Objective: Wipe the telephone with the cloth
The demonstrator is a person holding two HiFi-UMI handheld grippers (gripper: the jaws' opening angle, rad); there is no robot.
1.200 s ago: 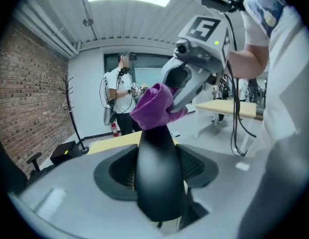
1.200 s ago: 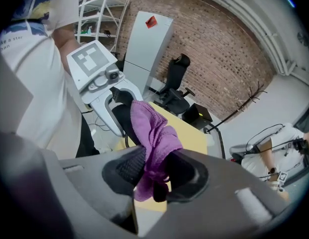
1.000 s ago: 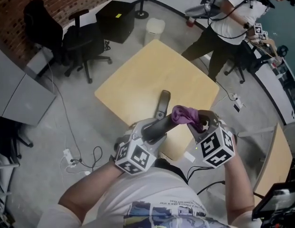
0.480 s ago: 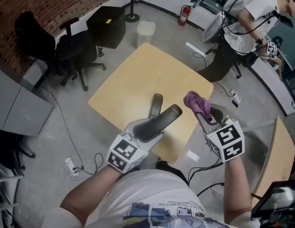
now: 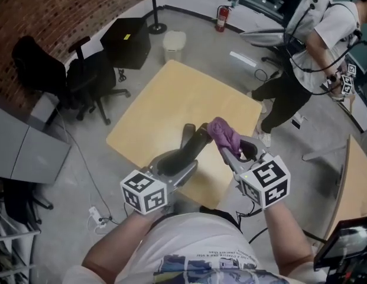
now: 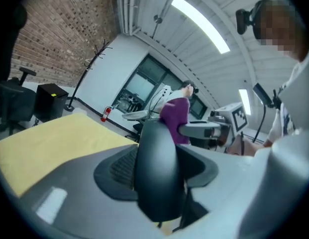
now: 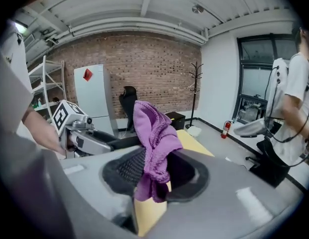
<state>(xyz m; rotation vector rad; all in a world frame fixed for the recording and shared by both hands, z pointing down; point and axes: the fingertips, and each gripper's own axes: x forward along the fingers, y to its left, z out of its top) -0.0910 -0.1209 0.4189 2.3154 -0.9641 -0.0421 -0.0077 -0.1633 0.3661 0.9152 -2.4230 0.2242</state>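
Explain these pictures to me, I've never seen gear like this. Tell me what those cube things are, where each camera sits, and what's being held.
There is no robot here: a person holds a two-jaw gripper in each hand. The cubes with square markers are part of those grippers. The wide picture comes from a camera on the person's head, looking steeply down. The other two come from cameras riding on each gripper, looking along its jaws. The left gripper is clamped on a black telephone handset, held over the yellow table. The right gripper pinches a purple cloth, held up at the handset's far end. A dark object lies on the table behind the handset; I cannot tell what it is.
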